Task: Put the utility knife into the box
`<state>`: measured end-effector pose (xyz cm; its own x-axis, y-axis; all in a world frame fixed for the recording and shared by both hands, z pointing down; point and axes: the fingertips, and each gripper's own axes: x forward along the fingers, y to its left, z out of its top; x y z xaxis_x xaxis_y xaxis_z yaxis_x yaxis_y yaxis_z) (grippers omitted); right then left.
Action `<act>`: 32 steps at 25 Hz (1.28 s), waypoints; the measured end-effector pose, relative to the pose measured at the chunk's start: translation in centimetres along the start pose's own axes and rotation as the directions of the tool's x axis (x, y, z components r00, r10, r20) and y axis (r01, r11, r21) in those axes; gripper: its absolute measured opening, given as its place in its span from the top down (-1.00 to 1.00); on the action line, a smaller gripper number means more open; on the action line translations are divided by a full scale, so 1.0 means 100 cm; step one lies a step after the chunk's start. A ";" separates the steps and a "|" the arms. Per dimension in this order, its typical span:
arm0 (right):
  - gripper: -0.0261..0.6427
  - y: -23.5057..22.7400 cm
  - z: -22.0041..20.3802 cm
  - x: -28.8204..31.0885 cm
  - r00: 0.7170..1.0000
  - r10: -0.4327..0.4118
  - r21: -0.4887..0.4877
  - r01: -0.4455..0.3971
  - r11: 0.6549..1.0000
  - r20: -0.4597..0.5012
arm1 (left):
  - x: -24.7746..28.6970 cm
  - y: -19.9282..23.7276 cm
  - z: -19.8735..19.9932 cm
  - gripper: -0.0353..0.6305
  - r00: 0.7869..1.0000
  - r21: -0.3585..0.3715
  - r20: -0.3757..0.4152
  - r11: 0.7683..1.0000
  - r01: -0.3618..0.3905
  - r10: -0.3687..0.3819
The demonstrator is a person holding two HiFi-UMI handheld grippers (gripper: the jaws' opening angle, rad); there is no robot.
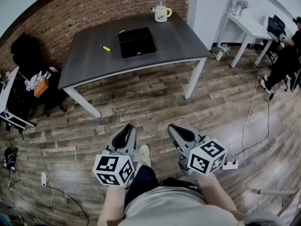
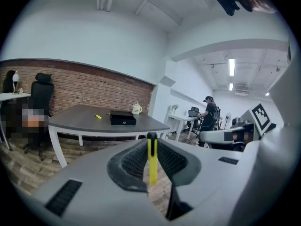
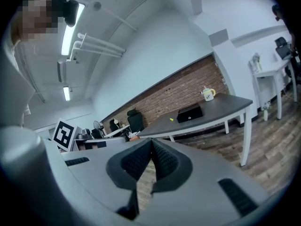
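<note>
Knife (image 1: 105, 48) lies on the tabletop (image 1: 89, 65), just left of the box (image 1: 137, 42) and not touching it. Its long axis runs slantwise, dark end up-left and yellow end down-right toward the box. The box looks lidded and shut, latch side facing the person. A mug (image 1: 162, 13) stands at the far edge, well apart from both.

Both grippers are held low and close to the body over the floor (image 1: 155, 102), well back from the table, with nothing in reach. Left gripper (image 1: 126, 129): jaws together, with a thin yellow strip (image 2: 151, 161) with a black tip standing upright between them. Cannot tell what it is, and the head view shows nothing sticking out there. Right gripper (image 1: 176, 130): jaws together, nothing between them.

Key relation: the knife is straight ahead and far off, a little left of the left gripper's line and further left of the right one. In the left gripper view, knife (image 2: 98, 117) and box (image 2: 123, 119) sit up-left of the jaws. In the right gripper view, knife (image 3: 171, 119) and box (image 3: 189, 113) sit just above and right of the jaws.

The left gripper is on the knife's side and slightly nearer, but its jaws look occupied, so the right one may be the freer pick. My read is that the task has not started. The person needs to walk up first, then come at the knife across its short axis, and the lid probably needs opening before the drop
</note>
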<state>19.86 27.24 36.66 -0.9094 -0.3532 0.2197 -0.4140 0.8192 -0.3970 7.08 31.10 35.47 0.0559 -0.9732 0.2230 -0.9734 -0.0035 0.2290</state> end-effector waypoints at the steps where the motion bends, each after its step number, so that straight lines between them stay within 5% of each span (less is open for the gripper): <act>1: 0.90 -0.004 0.004 0.012 1.000 -0.003 0.002 0.003 1.000 0.003 | 0.008 0.011 0.005 0.66 1.000 -0.001 0.001 1.000 0.002 -0.002; 15: 0.90 -0.039 0.079 0.166 0.996 -0.076 -0.012 0.077 0.997 0.056 | 0.121 0.136 0.088 0.66 0.995 0.045 0.020 0.994 0.100 -0.101; 32: 0.90 -0.058 0.095 0.226 0.996 -0.087 -0.003 0.088 0.996 0.012 | 0.152 0.189 0.092 0.66 0.996 -0.033 0.010 0.996 0.086 -0.085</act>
<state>1.34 10.23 35.44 -0.8701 -0.4289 0.2428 -0.4919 0.7867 -0.3731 -12.50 14.08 34.44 0.1366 -0.9717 0.1929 -0.9571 -0.0791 0.2789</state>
